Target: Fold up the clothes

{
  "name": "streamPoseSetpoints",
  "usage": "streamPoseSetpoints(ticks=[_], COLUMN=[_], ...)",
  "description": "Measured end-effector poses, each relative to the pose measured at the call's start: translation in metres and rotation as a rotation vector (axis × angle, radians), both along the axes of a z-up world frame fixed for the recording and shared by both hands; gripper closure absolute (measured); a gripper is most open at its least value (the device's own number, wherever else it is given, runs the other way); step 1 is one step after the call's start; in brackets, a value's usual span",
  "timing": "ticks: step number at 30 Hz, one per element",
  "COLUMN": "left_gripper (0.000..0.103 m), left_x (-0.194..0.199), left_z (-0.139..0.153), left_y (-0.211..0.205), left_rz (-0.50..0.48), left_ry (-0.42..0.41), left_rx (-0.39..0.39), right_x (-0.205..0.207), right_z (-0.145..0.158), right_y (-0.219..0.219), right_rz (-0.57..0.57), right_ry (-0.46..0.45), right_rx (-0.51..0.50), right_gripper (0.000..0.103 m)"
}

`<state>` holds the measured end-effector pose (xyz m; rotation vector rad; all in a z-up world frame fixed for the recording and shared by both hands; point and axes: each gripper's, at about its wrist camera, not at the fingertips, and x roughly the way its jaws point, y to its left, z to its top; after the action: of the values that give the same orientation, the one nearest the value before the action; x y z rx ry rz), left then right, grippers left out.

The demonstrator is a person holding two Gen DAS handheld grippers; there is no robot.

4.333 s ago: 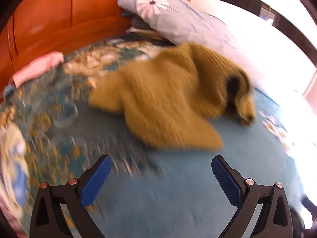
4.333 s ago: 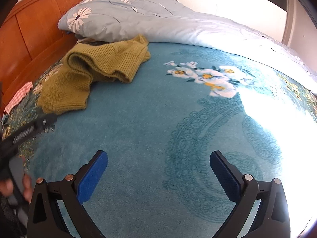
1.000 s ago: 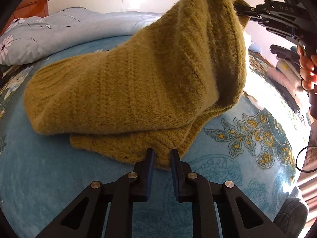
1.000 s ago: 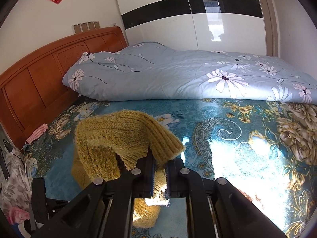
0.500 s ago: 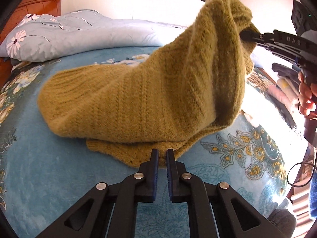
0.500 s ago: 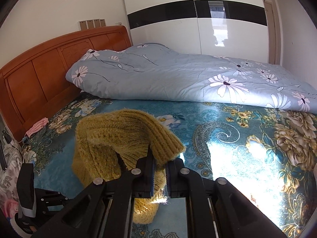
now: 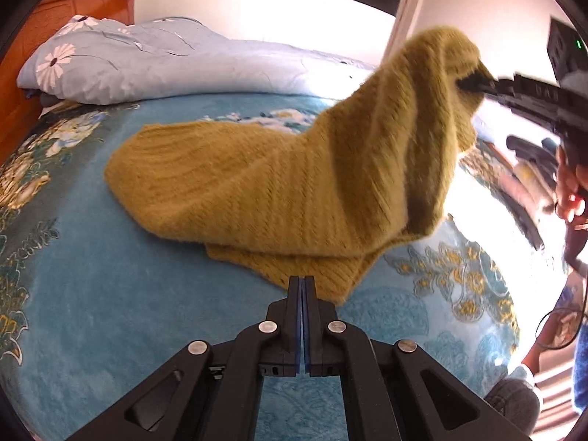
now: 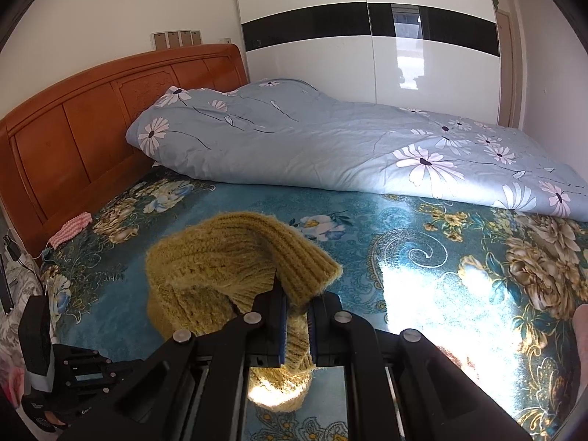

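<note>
A mustard knitted sweater lies on the blue floral bedspread, with its right part lifted into a peak. My right gripper holds that peak from the right, well above the bed. In the right wrist view the same gripper is shut on a ribbed edge of the sweater, and the rest hangs below it. My left gripper is low at the sweater's near hem. Its pads are pressed flush and its tips touch the hem edge. No fabric shows between them.
A light blue daisy quilt lies bunched along the far side of the bed, against the orange wooden headboard. A pink cloth sits by the headboard. A hand grips the right tool. Folded clothes are stacked past the bed's right edge.
My left jaws have gone from a narrow gap to fully shut at the hem. The right gripper keeps the sweater's edge raised. The sweater now sits a little farther from the left camera.
</note>
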<state>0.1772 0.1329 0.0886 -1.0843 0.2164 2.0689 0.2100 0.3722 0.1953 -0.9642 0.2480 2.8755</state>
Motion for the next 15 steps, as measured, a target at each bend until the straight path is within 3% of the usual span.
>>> streamPoseSetpoints(ticks=[2, 4, 6, 15], left_gripper=[0.097, 0.080, 0.053, 0.035], left_x=[0.004, 0.007, 0.010, 0.021], left_z=[-0.010, -0.020, -0.028, -0.060], left_y=[0.012, 0.027, 0.040, 0.084], left_rz=[-0.035, -0.082, -0.108, -0.161], left_ry=[0.001, 0.009, 0.054, 0.326], left_rx=[-0.036, -0.078, -0.120, -0.303], right_x=[0.000, 0.000, 0.000, -0.004], right_z=[-0.002, -0.004, -0.008, -0.031], right_y=[0.002, 0.006, 0.009, 0.030], right_rz=[-0.008, -0.016, -0.023, -0.049], right_ry=[-0.010, -0.019, -0.027, -0.059], right_rx=[-0.005, -0.012, -0.019, -0.065], right_gripper=[0.094, 0.094, 0.094, 0.094])
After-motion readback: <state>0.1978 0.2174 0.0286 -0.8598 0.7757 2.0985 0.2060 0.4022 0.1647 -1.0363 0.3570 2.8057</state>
